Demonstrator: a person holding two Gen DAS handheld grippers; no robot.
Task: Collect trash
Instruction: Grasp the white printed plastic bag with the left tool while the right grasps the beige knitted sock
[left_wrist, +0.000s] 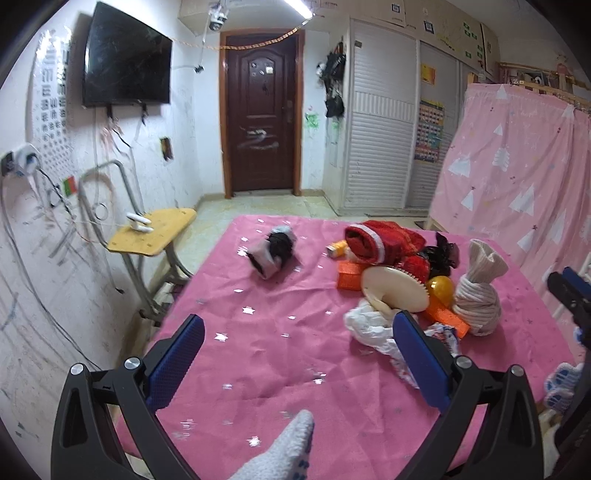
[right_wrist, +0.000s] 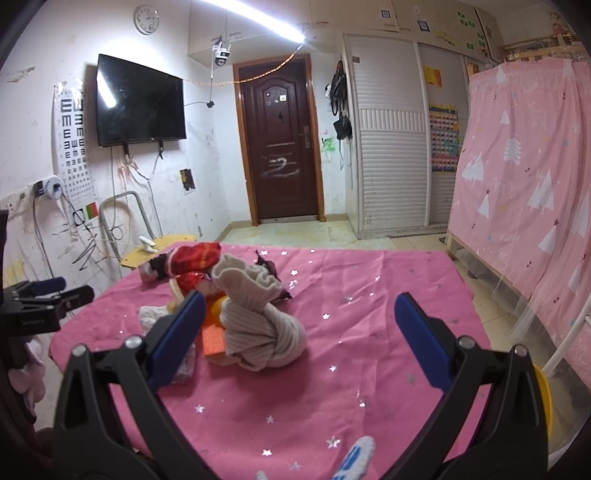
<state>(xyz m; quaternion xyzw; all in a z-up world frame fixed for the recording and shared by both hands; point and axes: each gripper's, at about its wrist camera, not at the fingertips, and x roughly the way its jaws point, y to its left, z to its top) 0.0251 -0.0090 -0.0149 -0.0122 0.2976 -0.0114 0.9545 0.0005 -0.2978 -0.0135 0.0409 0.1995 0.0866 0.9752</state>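
A pile of things lies on the pink tablecloth (left_wrist: 280, 354): crumpled white paper (left_wrist: 369, 328), a cream round comb-edged disc (left_wrist: 395, 286), orange blocks (left_wrist: 349, 277), a gold ball (left_wrist: 439, 288), a red and white cloth (left_wrist: 384, 240), a knotted beige sock (left_wrist: 480, 291) and black wrapper bits (left_wrist: 441, 254). A grey and black bundle (left_wrist: 273, 251) lies apart, further left. My left gripper (left_wrist: 299, 354) is open and empty, its right finger just in front of the white paper. My right gripper (right_wrist: 299, 332) is open and empty, with the beige sock (right_wrist: 258, 328) between its fingers, further off.
A yellow stool (left_wrist: 155, 232) with a white clip stands left of the table by the scribbled wall. A pink curtained bed frame (right_wrist: 524, 177) is to the right. A yellow rim (right_wrist: 543, 398) shows low right. The right gripper shows at the left wrist view's right edge (left_wrist: 570, 295).
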